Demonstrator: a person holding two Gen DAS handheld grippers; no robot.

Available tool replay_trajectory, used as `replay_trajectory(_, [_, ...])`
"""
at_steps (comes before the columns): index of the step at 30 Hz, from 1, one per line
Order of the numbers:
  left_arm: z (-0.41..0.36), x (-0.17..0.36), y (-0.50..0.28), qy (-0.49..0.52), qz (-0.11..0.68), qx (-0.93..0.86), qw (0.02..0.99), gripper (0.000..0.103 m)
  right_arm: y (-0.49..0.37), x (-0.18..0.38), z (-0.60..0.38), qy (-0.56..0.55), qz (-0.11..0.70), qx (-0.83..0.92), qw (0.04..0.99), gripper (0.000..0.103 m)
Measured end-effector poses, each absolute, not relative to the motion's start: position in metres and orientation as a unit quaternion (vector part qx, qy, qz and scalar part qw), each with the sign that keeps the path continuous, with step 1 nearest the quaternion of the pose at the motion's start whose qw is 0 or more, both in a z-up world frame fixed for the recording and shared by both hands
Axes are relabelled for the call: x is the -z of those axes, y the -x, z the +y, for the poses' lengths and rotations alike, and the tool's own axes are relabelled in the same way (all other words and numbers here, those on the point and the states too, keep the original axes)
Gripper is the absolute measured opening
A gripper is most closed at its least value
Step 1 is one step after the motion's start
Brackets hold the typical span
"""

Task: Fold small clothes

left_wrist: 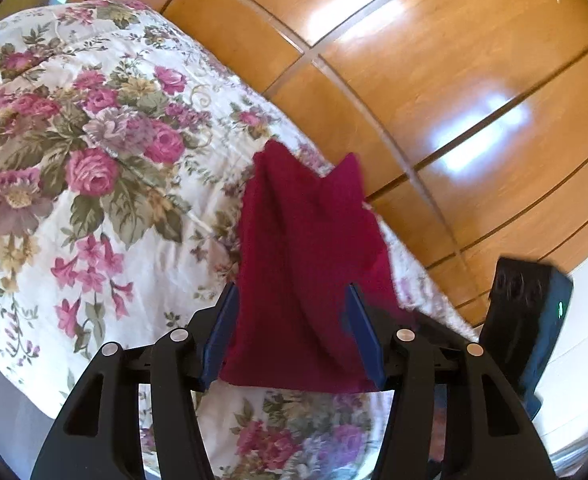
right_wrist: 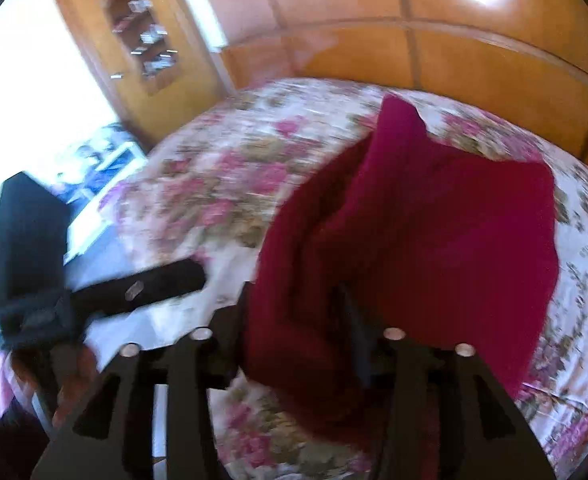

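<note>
Between my left gripper [left_wrist: 292, 336] fingers a crimson cloth [left_wrist: 301, 264] is spanning, though I cannot tell whether they are pinching it. My right gripper [right_wrist: 294, 344] is standing released, the cloth draping over it. Folding is looking barely begun: the cloth is hanging rumpled above the floral bedspread [left_wrist: 74, 160], nothing squared yet. Beyond the bedspread, glossy wooden wardrobe doors [left_wrist: 433, 60] are catching light.

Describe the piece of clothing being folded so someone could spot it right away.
Look at the bed with the floral bedspread, in front of the wooden wardrobe. On it lies a dark red garment, plain and solid-coloured, the only unpatterned cloth against the pink-rose print.
</note>
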State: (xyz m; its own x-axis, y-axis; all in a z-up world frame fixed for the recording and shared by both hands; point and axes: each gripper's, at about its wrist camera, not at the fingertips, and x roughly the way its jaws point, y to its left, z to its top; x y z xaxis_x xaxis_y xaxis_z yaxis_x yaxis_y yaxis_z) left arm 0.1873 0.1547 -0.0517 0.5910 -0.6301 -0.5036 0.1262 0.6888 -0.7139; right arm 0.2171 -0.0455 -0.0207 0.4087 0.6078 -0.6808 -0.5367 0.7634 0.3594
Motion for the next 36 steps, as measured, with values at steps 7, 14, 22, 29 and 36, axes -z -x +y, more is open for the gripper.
replay_trajectory(7, [0.157, 0.019, -0.189, 0.327, 0.381, 0.265, 0.823, 0.064, -0.161, 0.003, -0.09, -0.058, 0.391, -0.361, 0.845, 0.069])
replay_trajectory(14, [0.118, -0.008, -0.19, 0.262, 0.395, 0.289, 0.832, 0.074, -0.123, 0.04, -0.137, 0.01, 0.409, -0.231, 0.883, 0.062])
replay_trajectory(22, [0.078, 0.014, -0.216, 0.164, 0.449, 0.233, 0.847, 0.072, -0.145, 0.066, -0.125, 0.02, 0.409, -0.172, 0.896, 0.05])
replay_trajectory(29, [0.105, 0.039, -0.214, 0.203, 0.452, 0.208, 0.843, 0.015, -0.144, 0.062, -0.124, 0.035, 0.39, -0.158, 0.906, 0.018])
replay_trajectory(36, [0.132, 0.099, -0.19, 0.288, 0.473, 0.182, 0.813, 0.015, -0.137, 0.091, -0.117, 0.061, 0.416, -0.184, 0.888, 0.017])
